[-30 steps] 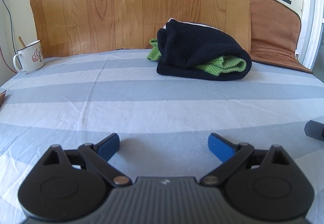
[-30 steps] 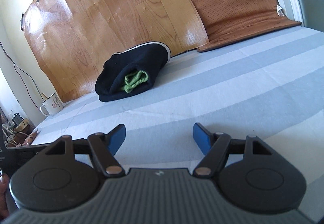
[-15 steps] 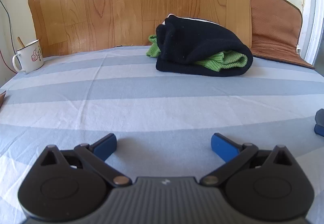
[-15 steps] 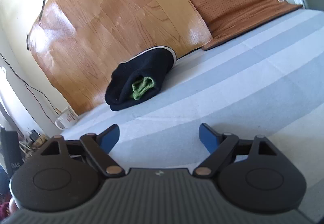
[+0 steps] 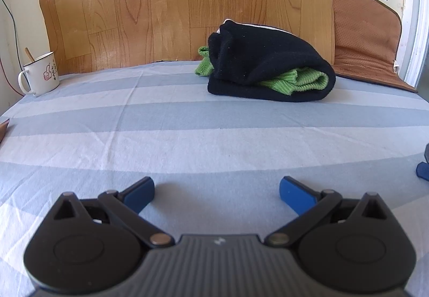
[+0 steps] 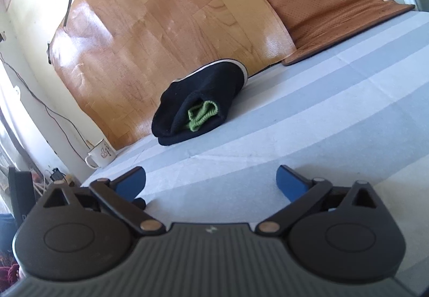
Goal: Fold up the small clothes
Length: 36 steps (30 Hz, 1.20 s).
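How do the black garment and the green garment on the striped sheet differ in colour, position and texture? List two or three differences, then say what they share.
The black garment is dark and fuzzy; the green garment is bright and ribbed. The black one wraps around the outside; the green one sits inside it, poking out at both ends. The black one shows far more of its surface. Both lie folded together in one bundle on the striped sheet.

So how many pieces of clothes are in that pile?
2 that show: a black garment folded at the back of the striped sheet, and a green knit garment tucked inside it, poking out both ends. More could be hidden inside.
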### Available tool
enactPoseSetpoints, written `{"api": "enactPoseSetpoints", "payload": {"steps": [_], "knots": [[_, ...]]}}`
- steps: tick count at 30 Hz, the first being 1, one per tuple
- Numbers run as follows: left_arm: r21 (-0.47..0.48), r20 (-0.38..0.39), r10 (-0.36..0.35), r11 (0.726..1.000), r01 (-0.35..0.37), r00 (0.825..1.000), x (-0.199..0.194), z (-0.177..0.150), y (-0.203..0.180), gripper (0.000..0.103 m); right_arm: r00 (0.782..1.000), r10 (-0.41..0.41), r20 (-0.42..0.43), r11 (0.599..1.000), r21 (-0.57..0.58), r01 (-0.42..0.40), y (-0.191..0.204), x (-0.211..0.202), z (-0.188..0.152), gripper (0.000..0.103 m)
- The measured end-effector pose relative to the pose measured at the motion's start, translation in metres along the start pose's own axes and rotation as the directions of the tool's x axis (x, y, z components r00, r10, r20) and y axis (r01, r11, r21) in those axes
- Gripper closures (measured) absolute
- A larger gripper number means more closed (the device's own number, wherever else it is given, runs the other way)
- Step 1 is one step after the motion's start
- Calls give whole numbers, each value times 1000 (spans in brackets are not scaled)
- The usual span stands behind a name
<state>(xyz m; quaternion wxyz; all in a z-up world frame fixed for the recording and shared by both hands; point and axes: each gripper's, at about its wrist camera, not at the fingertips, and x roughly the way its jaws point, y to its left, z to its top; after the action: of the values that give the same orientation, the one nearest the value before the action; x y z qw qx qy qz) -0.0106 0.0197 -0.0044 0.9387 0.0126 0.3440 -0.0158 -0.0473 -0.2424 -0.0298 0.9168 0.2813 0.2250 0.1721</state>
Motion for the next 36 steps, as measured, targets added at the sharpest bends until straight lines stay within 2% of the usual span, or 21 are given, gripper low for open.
{"api": "enactPoseSetpoints", "payload": {"steps": [9, 13, 17, 19, 24, 30, 36], "knots": [[2, -1, 0, 1000, 0, 1000, 1, 0, 0, 0, 1000, -2, -1, 1000, 0, 2, 1, 0, 0, 0], [-1, 2, 29, 1000, -29, 1000, 0, 0, 1, 0, 1000, -3, 0, 1000, 0, 3, 0, 0, 1, 0], [-10, 2, 49, 999, -49, 999, 0, 1, 3, 0, 997, -73, 29, 997, -7, 73, 5, -4, -2, 0], [-14, 0, 55, 998, -55, 999, 1, 1, 4, 0, 990, -132, 54, 991, -16, 133, 9, -6, -4, 0], [-14, 3, 66, 998, -66, 998, 1, 1, 4, 0, 974, -216, 70, 975, -30, 219, 10, -4, -6, 0], [-6, 1, 69, 998, -69, 998, 2, 1, 4, 0, 968, -242, 59, 967, -67, 246, 12, 0, -6, 0], [-8, -6, 65, 998, -66, 998, 2, 1, 5, 0, 974, -218, 61, 974, -43, 221, 9, -1, -6, 0]]}}
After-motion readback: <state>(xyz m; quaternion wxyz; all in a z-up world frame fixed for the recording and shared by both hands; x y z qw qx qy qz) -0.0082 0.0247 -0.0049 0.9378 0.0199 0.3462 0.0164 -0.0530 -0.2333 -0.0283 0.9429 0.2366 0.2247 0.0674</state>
